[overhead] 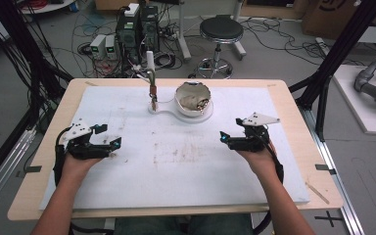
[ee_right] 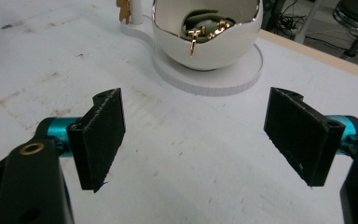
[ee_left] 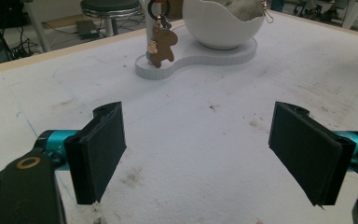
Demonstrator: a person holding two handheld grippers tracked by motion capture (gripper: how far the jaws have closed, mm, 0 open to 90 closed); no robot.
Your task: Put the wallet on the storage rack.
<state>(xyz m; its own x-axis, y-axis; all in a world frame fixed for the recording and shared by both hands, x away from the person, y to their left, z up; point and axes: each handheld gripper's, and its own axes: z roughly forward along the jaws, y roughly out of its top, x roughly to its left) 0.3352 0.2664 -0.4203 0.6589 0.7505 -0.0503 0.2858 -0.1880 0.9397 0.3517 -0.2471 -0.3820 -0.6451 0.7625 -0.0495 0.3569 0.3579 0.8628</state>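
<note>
Beyond both open grippers, egg-shaped bowl [overhead: 194,99] and keychain stand [overhead: 152,83] share a base.

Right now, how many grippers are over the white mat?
2: the left gripper at the mat's left side, the right gripper at its right; both open, empty.

We see a light wooden table [overhead: 293,105] with rounded corners, covered almost to its edges by a white foam sheet [overhead: 186,181] that is scuffed and stained brown near the middle. At the far side of the sheet lies a flat white stand base [overhead: 169,110], shaped like two joined rounds. On its larger round sits a broken-egg-shaped white bowl [overhead: 192,99]; from the smaller one rises a thin post [overhead: 152,93].
</note>
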